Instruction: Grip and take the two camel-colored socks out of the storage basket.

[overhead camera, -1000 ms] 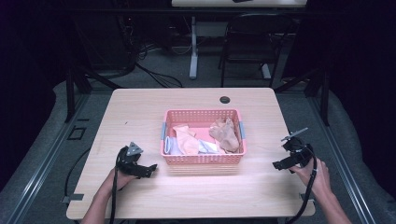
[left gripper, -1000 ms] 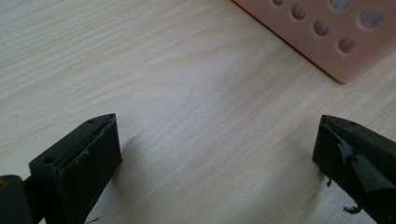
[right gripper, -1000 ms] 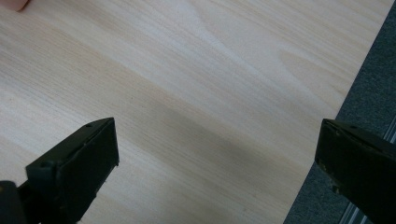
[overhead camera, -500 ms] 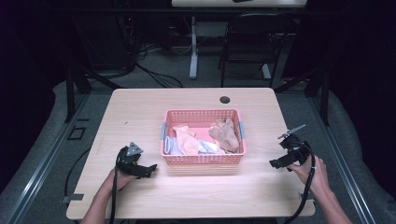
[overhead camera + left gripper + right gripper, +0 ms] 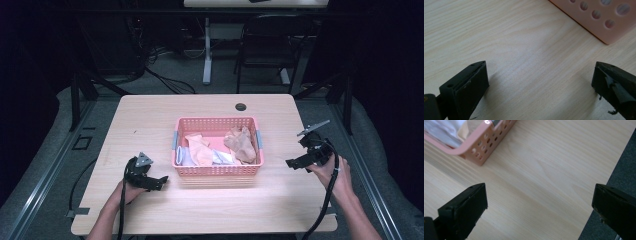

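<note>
Pink basket [image 5: 218, 170] mid-counter [image 5: 150, 115], between both tongs. Left tongs [image 5: 159, 183] just beside its near-left corner, right tongs [image 5: 292, 163] off its right side. Both wide open, gripping nothing.

Two black handheld grippers [image 5: 159, 182] [image 5: 293, 163], blocky black fingers [image 5: 469, 85], grey triangular top plates, trailing black cables, bare forearms

Light wood tabletop [image 5: 150, 120] with a dark grommet [image 5: 240, 106] at 12 o'clock stands on grey floor [image 5: 60, 150], black chair [image 5: 265, 50] and loose cables [image 5: 165, 75] behind, surroundings dark, lighting concentrated overhead.
</note>
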Demonstrator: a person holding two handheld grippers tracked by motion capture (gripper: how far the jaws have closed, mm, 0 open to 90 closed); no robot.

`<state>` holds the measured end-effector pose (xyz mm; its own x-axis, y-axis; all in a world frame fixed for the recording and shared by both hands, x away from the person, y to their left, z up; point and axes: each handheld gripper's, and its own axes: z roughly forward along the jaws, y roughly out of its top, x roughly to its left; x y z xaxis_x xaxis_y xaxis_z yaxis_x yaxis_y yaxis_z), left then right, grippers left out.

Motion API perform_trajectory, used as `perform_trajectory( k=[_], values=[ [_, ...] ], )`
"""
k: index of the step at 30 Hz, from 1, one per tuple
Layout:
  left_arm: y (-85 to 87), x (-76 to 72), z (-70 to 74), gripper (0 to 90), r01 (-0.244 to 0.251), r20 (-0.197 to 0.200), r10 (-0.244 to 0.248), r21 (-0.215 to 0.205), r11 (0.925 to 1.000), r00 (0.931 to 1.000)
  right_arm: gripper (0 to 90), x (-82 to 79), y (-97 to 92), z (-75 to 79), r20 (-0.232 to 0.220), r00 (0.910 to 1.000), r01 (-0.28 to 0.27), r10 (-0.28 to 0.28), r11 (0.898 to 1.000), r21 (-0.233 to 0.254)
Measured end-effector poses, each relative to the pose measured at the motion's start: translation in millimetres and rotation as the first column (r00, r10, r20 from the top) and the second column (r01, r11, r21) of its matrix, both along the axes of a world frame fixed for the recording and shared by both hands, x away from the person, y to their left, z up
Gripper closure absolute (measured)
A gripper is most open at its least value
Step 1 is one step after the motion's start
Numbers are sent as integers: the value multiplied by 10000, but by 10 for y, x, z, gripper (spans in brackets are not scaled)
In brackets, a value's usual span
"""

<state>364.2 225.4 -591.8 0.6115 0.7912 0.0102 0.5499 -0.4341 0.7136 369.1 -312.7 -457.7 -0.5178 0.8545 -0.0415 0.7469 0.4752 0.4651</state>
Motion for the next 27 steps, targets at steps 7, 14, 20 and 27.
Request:
perform_trajectory(
  k=[7, 14, 20, 27],
  values=[
    [-1, -1, -1, 7, -16, -9, 16, -20, 10000, 10000, 0, 50, 63, 149, 302, 9995, -93, 86, 9997, 215],
    [1, 2, 1, 6, 21, -2, -21, 17, 10000, 10000, 0, 145, 311, 303, 465, 9964, -724, 716, 9972, 159],
    [0, 1, 0, 6, 4, -6, -4, 0, 10000, 10000, 0, 281, 627, 417, 670, 9887, -1352, 1339, 9907, 166],
    [1, 1, 1, 6, 17, -8, -17, 19, 10000, 10000, 0, 401, 876, 431, 630, 9811, -1835, 1827, 9830, 61]
  ],
)
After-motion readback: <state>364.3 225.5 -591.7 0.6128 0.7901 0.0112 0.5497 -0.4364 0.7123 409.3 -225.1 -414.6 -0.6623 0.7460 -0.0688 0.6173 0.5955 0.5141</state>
